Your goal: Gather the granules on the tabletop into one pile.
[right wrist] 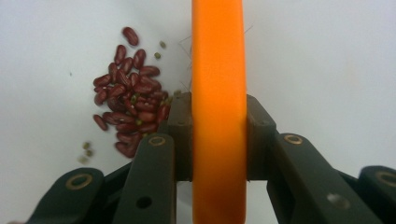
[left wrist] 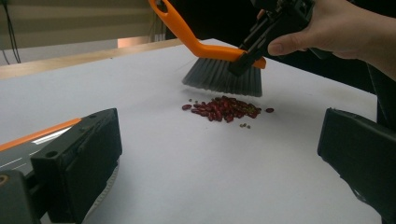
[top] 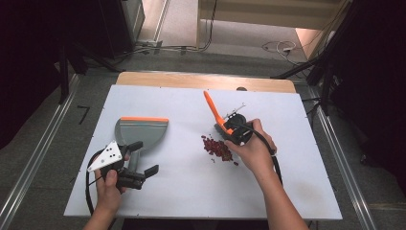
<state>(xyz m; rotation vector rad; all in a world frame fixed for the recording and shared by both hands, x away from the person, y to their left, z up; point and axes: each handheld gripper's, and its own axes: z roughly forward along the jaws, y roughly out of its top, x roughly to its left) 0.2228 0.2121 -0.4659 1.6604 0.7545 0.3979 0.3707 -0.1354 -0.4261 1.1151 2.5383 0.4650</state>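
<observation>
The right gripper [top: 233, 133] is pinching the orange handle of the brush [top: 216, 116], its jaws pressing on both sides of the handle. The grey bristles [left wrist: 223, 78] are sitting just behind the pile of red beans [left wrist: 223, 108], near the middle of the white surface [top: 191, 191]. A few small green beans [right wrist: 86, 148] are lying beside the pile. The left gripper [top: 139, 165] is resting with its jaws spread wide and nothing between them, just beside the grey dustpan [top: 140, 132], which is lying flat, well apart from the beans.

white table [top: 297, 191], grey floor [top: 43, 124], cables [top: 280, 46]
</observation>
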